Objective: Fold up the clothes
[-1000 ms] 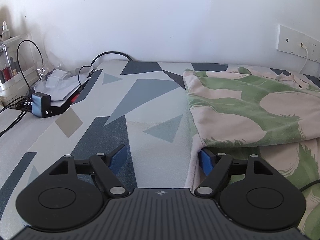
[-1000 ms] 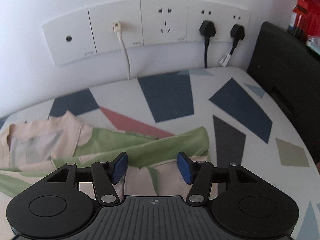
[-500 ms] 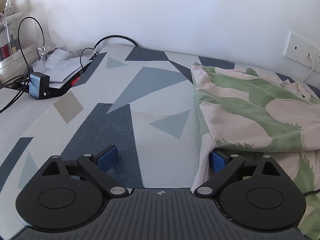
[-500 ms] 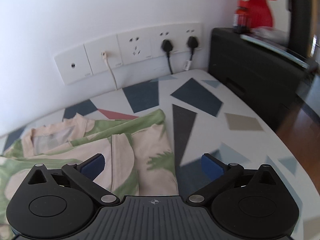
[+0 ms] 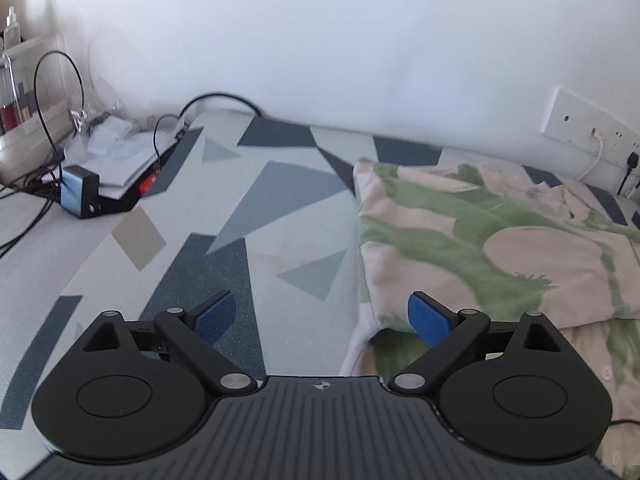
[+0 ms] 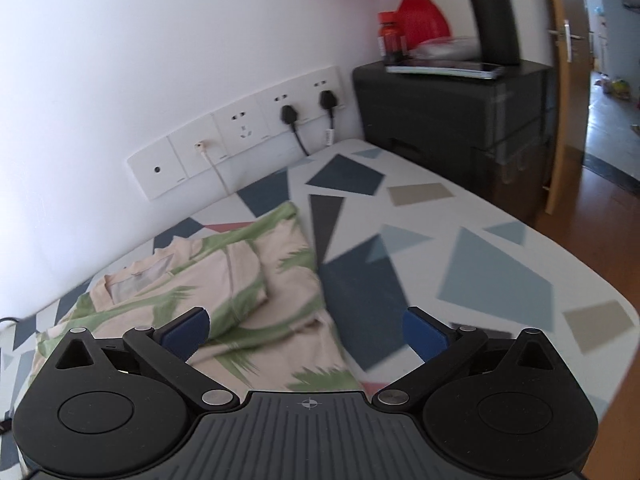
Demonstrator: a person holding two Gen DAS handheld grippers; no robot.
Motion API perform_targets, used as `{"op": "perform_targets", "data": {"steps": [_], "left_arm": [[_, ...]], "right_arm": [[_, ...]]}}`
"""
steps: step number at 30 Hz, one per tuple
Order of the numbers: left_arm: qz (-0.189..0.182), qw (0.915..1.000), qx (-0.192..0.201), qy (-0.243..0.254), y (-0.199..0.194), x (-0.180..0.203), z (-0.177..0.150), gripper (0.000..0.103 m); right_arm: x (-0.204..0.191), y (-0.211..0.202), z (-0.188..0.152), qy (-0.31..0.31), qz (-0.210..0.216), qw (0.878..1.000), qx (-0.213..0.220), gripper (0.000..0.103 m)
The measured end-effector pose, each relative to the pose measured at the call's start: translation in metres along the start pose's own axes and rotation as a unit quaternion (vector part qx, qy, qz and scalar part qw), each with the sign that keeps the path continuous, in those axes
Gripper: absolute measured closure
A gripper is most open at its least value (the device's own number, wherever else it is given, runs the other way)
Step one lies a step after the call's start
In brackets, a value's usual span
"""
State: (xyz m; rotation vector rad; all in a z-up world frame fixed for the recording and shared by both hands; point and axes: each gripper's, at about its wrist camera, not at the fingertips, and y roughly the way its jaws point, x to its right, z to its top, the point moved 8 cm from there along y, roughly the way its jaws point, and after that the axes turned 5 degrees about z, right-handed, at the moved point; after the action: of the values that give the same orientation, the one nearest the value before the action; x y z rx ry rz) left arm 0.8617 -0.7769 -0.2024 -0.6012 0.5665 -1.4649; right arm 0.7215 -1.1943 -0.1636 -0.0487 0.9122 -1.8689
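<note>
A bed (image 5: 280, 184) with a geometric-patterned sheet runs along a white wall; at its left edge lie tangled cables and a black charger (image 5: 78, 196), blurred. The left claw (image 5: 322, 316) gapes empty beside the folded green-and-pink shirt (image 5: 492, 240). The right claw (image 6: 306, 330) also hangs spread above the shirt, before wall sockets (image 6: 240, 136) and a black cabinet (image 6: 452, 120).

1. My left gripper (image 5: 322, 316) is matt black plastic with ribbed housing, blue rough-textured pads (image 5: 429, 317) and bright metal pivot pins.
2. My right gripper (image 6: 306, 330) has the same matt plastic and blue pads.
3. The shirt (image 5: 492, 236) is soft matt cloth, pink and green, lightly creased.
4. Under the shirt, the sheet (image 5: 256, 208) is smooth matt fabric.
5. Behind the shirt, the sockets (image 6: 240, 140) are glossy white plastic.
6. Right of the sockets, the vase (image 6: 420, 16) looks glossy red; the floor (image 6: 600, 216) is polished wood.
</note>
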Motion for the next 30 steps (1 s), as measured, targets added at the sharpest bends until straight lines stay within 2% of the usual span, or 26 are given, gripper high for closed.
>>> {"op": "perform_targets", "data": {"steps": [4, 9, 12, 16, 25, 30], "left_arm": [[-0.008, 0.9998, 0.013, -0.009, -0.028, 0.004, 0.006, 0.008], [0.006, 0.9996, 0.018, -0.022, -0.061, 0.012, -0.003, 0.008], [0.03, 0.9991, 0.009, -0.028, -0.079, 0.021, -0.021, 0.008], [0.035, 0.9987, -0.004, -0.038, -0.105, 0.04, -0.051, 0.007], [0.018, 0.9979, -0.042, -0.046, -0.164, 0.074, -0.117, 0.004], [0.023, 0.9942, -0.093, -0.048, -0.18, 0.081, -0.164, 0.003]], "right_arm": [[0.016, -0.012, -0.001, 0.017, 0.009, 1.0, 0.001, 0.001], [0.032, -0.026, 0.001, 0.027, 0.035, 0.999, 0.003, 0.001], [0.043, -0.037, -0.002, 0.015, 0.051, 0.999, -0.007, 0.001], [0.065, -0.058, -0.007, -0.017, 0.062, 0.998, -0.015, 0.001], [0.105, -0.076, -0.02, -0.052, 0.065, 0.996, -0.04, 0.001], [0.101, -0.08, -0.038, -0.09, 0.074, 0.992, -0.047, 0.001]]}}
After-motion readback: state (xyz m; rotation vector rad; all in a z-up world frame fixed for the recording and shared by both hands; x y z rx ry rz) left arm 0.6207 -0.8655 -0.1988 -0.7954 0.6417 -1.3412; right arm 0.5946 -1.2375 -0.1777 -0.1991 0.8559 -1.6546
